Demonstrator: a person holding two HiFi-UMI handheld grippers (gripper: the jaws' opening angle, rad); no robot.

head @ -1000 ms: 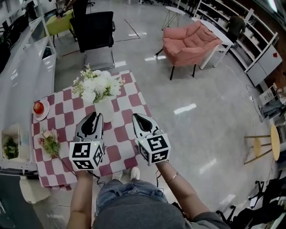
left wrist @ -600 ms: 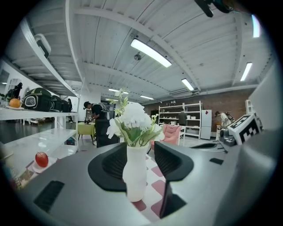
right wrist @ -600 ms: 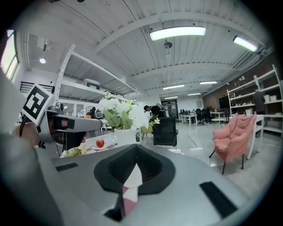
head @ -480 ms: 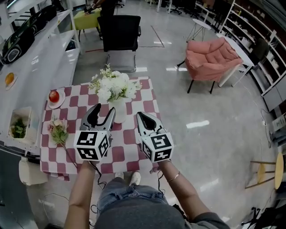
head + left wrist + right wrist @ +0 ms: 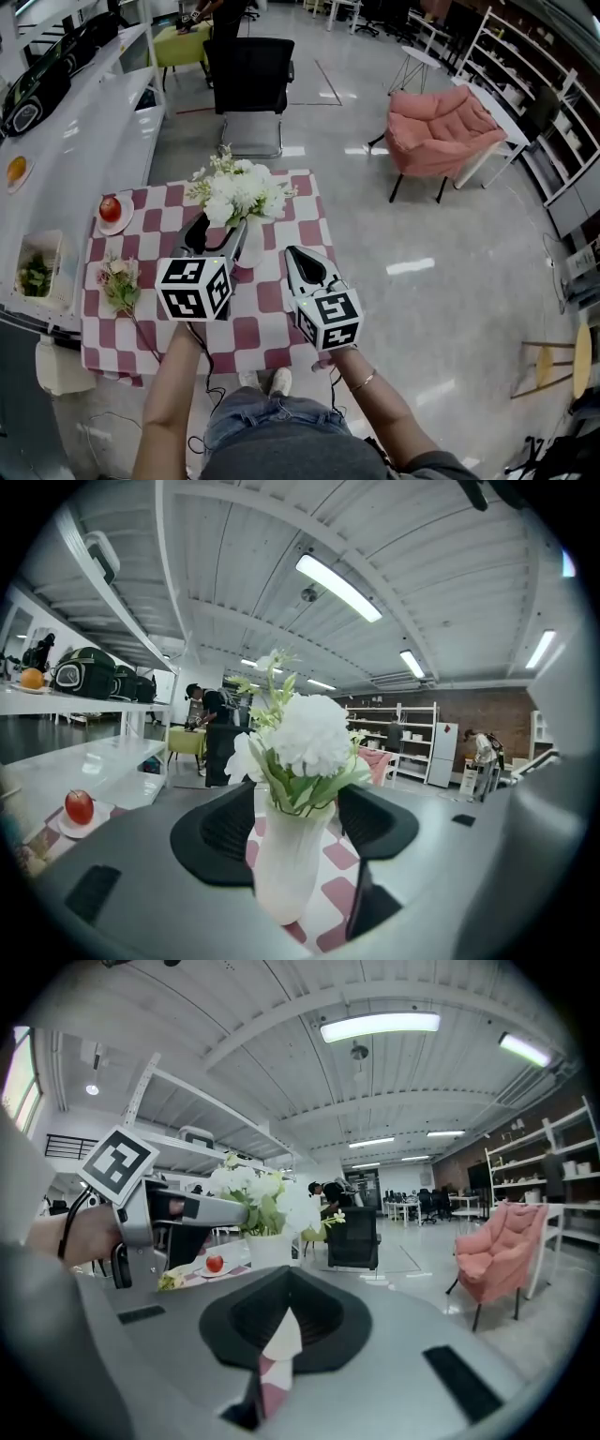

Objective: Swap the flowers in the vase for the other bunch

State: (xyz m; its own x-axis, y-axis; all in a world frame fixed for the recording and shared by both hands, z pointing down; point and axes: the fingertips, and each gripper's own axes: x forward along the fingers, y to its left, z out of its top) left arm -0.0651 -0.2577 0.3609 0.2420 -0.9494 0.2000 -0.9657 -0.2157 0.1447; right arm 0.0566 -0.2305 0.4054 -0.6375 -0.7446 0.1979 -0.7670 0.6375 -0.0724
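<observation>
Nearest to us, the right tongs (image 5: 281,1321) hang over the front of the checked desk (image 5: 272,302), their jaws drawn together to a thin slit with nothing in it. A little further out, the left tongs (image 5: 298,822) have just been opening and now stand wide apart, pointing almost level. The white vase (image 5: 284,878) rises upright in the gap between their pads. We see no pad pressing on it, so we read it as framed, not gripped. We judge that the coming move turns on this: the vase lies straight ahead of the left tongs, its long axis vertical, while the right tongs sit off to its right and nearer to us. The white flowers (image 5: 242,190) are still in the vase. The other bunch (image 5: 117,281) lies flat on the desk well to the left, its stem trailing toward the near edge. Beyond it sits a red apple (image 5: 111,207).
</observation>
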